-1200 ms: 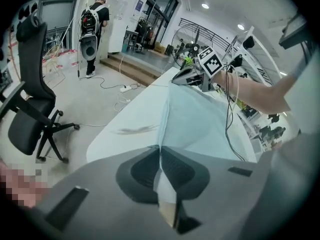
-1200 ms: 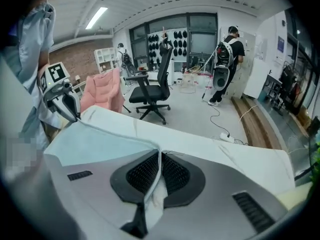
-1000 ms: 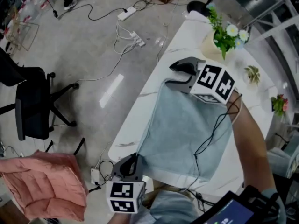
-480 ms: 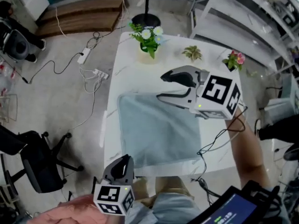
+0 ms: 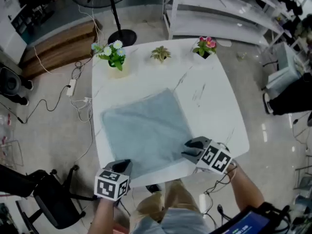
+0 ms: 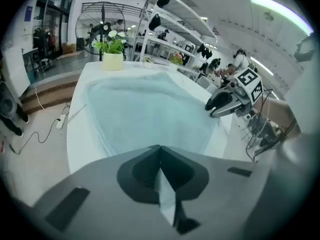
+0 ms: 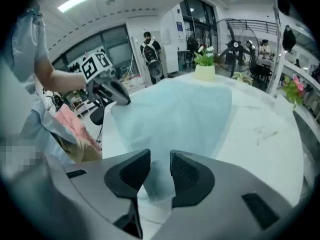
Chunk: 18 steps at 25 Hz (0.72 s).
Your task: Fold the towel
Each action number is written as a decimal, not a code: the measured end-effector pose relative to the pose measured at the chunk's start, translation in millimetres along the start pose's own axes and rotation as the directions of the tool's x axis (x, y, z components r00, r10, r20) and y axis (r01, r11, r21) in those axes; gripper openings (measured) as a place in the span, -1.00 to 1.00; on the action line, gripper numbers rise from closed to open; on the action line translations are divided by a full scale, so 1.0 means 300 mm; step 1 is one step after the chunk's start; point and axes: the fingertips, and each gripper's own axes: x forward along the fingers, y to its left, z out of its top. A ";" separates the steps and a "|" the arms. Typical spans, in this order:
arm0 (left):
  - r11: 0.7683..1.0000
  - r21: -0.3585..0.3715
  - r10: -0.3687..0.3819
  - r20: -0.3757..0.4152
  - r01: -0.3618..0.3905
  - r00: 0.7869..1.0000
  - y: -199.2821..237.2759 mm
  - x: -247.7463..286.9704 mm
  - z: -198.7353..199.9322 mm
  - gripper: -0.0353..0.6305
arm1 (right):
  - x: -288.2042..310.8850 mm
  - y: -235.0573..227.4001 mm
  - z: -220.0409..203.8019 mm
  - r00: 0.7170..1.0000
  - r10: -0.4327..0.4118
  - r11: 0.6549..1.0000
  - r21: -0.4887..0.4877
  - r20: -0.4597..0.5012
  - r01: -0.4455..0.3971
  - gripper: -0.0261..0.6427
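While the towel [image 5: 144,128] lies spread flat and askew on the white table [image 5: 214,101], the 2 grippers sit at its near edge, 1 at each near corner. The left gripper [image 6: 160,150] has just closed fully. Its tips meet, and a pale sliver of cloth shows pinched between the jaws, so it appears to hold the left corner. The right gripper [image 7: 160,166] has just been closing, yet its jaws stand a narrow gap apart. The right corner lies in that gap, and the ribbed pads [image 7: 185,174] do not press on it.

The left pinch looks shallow, so the corner could slip out once lifted. If the right jaws shut on only the very tip, or on nothing, 1 side would rise alone and the fold would skew. Because the cloth sits crooked to the table edges, the corners may be hard to match. A long sweep toward the far edge could knock the 3 small potted plants [image 5: 160,54].

No brand or label shows on the towel. The marker cubes [image 5: 112,185] carry black-and-white square patterns, not words.
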 end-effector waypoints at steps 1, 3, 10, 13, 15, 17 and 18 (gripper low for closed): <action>1.000 0.012 0.000 -0.027 0.000 1.000 0.009 0.003 -0.024 -0.87 | 0.012 0.007 -0.042 1.000 -0.005 1.000 0.009 -0.020 0.005 -0.50; 1.000 0.025 -0.009 -0.056 0.010 0.998 0.024 0.001 -0.063 -0.87 | 0.015 0.015 -0.078 1.000 -0.016 0.999 0.033 -0.017 0.016 -0.52; 0.999 0.024 -0.042 -0.060 0.043 0.997 0.046 -0.020 -0.099 -0.87 | -0.021 0.015 -0.124 0.998 -0.044 0.997 0.063 -0.036 0.046 -0.54; 0.998 0.004 -0.064 -0.046 0.064 0.997 0.051 -0.019 -0.109 -0.87 | -0.018 0.015 -0.138 0.999 -0.051 0.993 0.106 -0.013 0.052 -0.56; 0.997 -0.014 -0.077 -0.039 0.077 0.996 0.053 -0.023 -0.109 -0.87 | -0.021 0.012 -0.136 0.999 -0.051 0.990 0.136 0.004 0.050 -0.55; 0.997 -0.043 -0.071 -0.007 0.071 0.997 0.058 -0.056 -0.092 -0.87 | -0.051 -0.001 -0.116 0.998 -0.047 0.978 0.206 0.048 0.036 -0.47; 0.995 -0.069 -0.071 0.029 0.073 0.997 0.059 -0.081 -0.072 -0.87 | -0.077 -0.019 -0.096 0.995 -0.054 0.969 0.246 0.079 0.033 -0.44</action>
